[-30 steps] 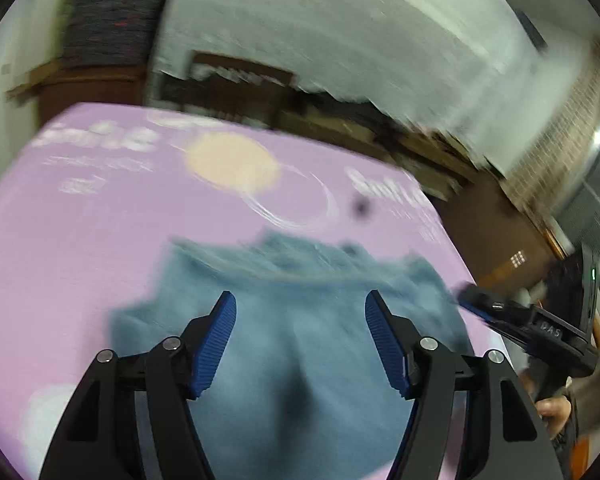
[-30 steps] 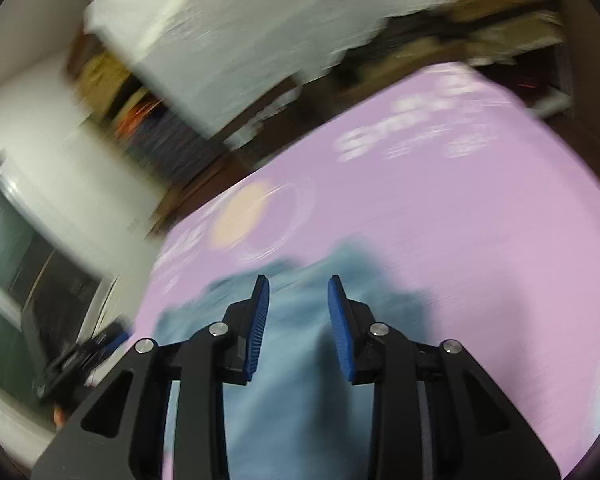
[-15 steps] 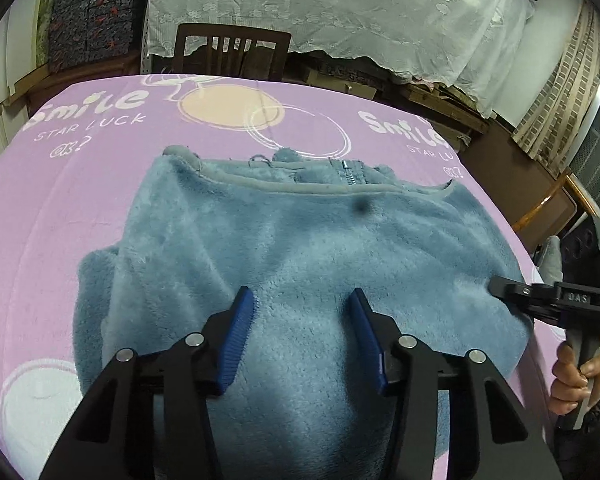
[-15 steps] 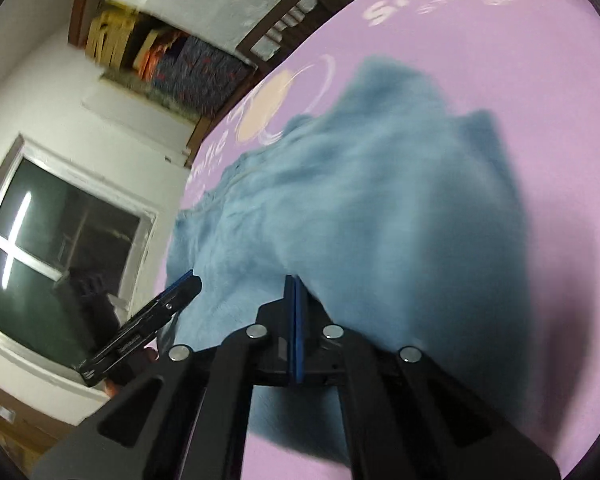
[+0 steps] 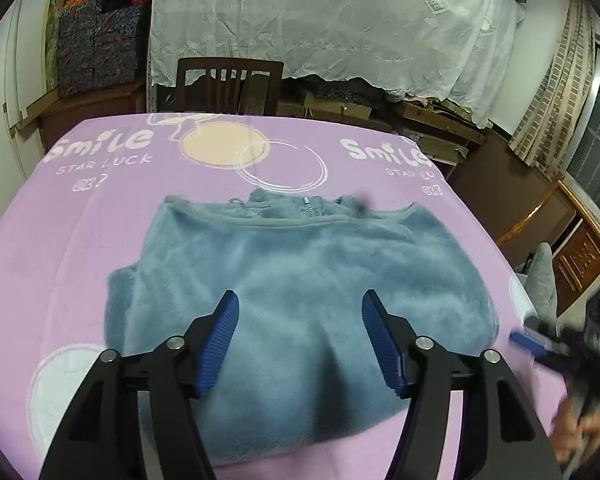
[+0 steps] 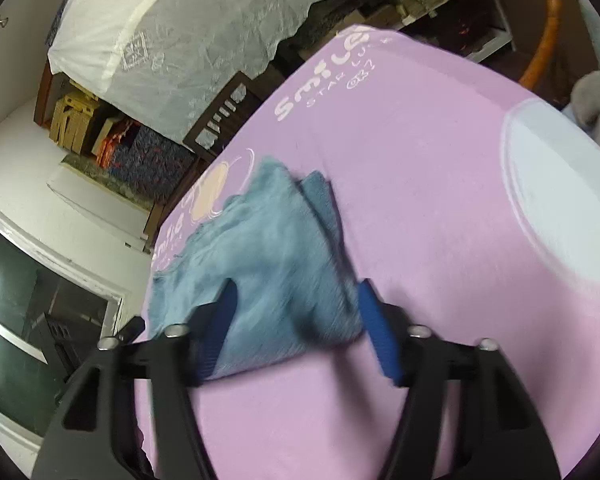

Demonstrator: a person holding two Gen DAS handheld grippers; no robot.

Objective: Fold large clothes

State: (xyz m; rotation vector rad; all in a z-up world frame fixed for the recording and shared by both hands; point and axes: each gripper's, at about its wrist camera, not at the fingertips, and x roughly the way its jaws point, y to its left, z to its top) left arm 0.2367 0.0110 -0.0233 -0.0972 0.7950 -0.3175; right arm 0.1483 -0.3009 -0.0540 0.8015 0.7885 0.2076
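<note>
Left gripper (image 5: 300, 340): jaws spread wide, nothing between them, hovering over the near half of the blue fleece garment (image 5: 300, 280). Right gripper (image 6: 296, 320): also spread, empty, above the garment's near corner; view is motion-blurred. Garment lies folded on the pink "Smile" tablecloth (image 5: 60, 240), zipper (image 5: 310, 212) at its far edge. Beyond: wooden chair (image 5: 230, 86), white lace sheet (image 5: 320, 20).
</note>
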